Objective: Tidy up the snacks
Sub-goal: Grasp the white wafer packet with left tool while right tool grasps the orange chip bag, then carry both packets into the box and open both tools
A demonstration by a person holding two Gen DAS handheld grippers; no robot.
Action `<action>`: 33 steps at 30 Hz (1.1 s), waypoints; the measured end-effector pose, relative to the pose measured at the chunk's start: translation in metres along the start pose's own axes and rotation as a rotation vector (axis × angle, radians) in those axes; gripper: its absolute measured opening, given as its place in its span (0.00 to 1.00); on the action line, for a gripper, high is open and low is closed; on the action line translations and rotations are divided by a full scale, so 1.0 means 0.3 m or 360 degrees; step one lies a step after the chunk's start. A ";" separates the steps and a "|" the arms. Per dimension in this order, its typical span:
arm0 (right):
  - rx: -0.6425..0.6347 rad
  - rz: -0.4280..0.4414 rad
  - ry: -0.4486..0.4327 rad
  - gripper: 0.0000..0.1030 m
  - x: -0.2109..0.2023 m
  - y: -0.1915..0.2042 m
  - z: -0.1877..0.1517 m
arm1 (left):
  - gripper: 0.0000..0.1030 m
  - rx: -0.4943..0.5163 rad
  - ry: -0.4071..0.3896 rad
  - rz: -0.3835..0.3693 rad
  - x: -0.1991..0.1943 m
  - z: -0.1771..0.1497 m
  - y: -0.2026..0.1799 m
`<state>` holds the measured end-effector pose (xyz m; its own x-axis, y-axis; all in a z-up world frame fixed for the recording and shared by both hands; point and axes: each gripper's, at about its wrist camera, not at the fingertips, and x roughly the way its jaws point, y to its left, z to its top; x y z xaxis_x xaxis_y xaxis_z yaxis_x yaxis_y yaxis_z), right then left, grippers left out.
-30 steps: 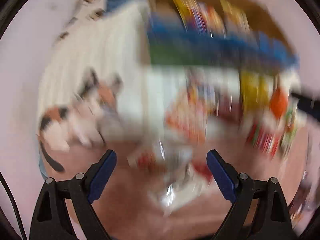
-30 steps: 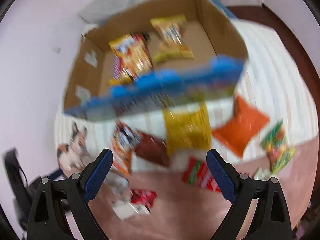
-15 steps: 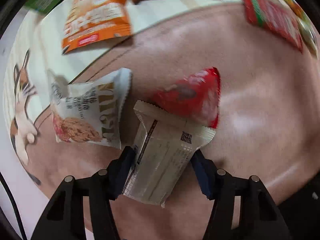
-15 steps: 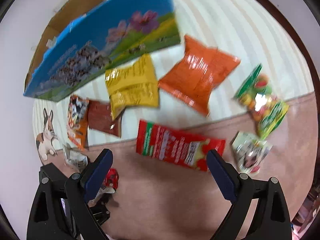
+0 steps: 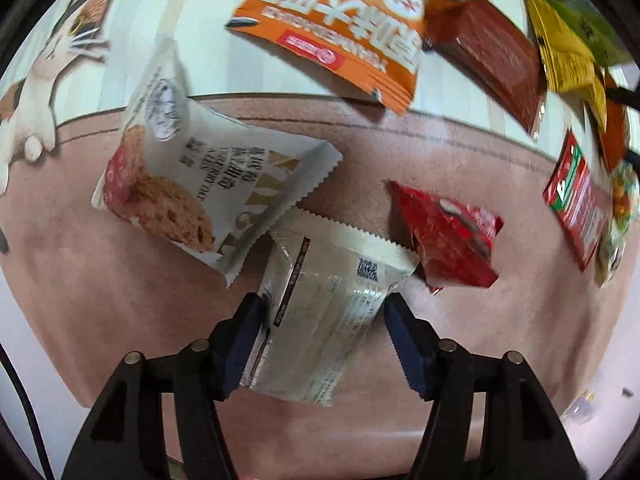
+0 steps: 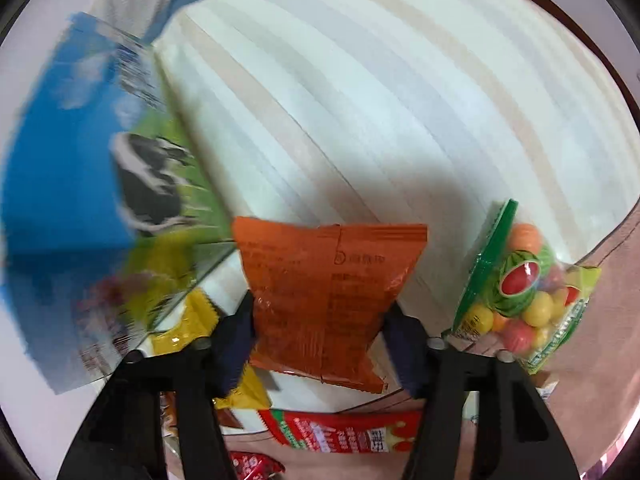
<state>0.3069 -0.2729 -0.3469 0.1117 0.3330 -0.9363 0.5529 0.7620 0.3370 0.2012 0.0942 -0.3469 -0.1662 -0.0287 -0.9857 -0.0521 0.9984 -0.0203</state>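
In the left wrist view my left gripper (image 5: 322, 330) is closed around a clear and cream snack packet (image 5: 320, 312) lying on the brown rug border. A white cookie packet (image 5: 192, 196) lies just beyond it to the left and a small red packet (image 5: 448, 236) to the right. In the right wrist view my right gripper (image 6: 320, 342) is closed around an orange snack bag (image 6: 324, 300) on the striped mat. A blue cardboard box (image 6: 80, 184) stands at the left of it.
An orange packet (image 5: 340, 28), a brown packet (image 5: 496, 60), a yellow packet (image 5: 564, 56) and a red-green packet (image 5: 576, 204) lie farther off. A bag of colourful candy balls (image 6: 524, 296) lies right of the orange bag. A yellow packet (image 6: 192, 324) and a red-green packet (image 6: 348, 432) lie near my right gripper.
Both grippers have dropped toward the floor and narrowed. The left has closed on the clear packet. The right, open a second ago, now pinches the orange bag.
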 end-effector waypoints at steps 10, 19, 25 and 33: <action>-0.0734 -0.0084 0.0172 0.50 -0.122 0.112 -0.213 | 0.57 0.0199 0.0012 0.0109 0.092 -0.105 -0.099; -0.1239 -0.0284 0.0545 0.50 0.057 0.074 -0.561 | 0.56 -0.0422 0.0092 -0.0192 0.109 -0.179 0.040; -0.1080 -0.0253 0.0659 0.66 0.148 0.049 -0.567 | 0.59 -0.0265 0.0102 -0.0085 0.143 -0.182 -0.001; -0.0975 -0.0212 0.0601 0.67 0.104 -0.049 -0.566 | 0.58 -0.0256 0.0079 -0.0034 0.149 -0.183 -0.036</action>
<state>0.1621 -0.1795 -0.3645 -0.2776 0.3004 -0.9125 -0.0318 0.9464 0.3213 0.1402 0.0796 -0.3815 -0.2113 -0.0561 -0.9758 -0.2127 0.9771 -0.0101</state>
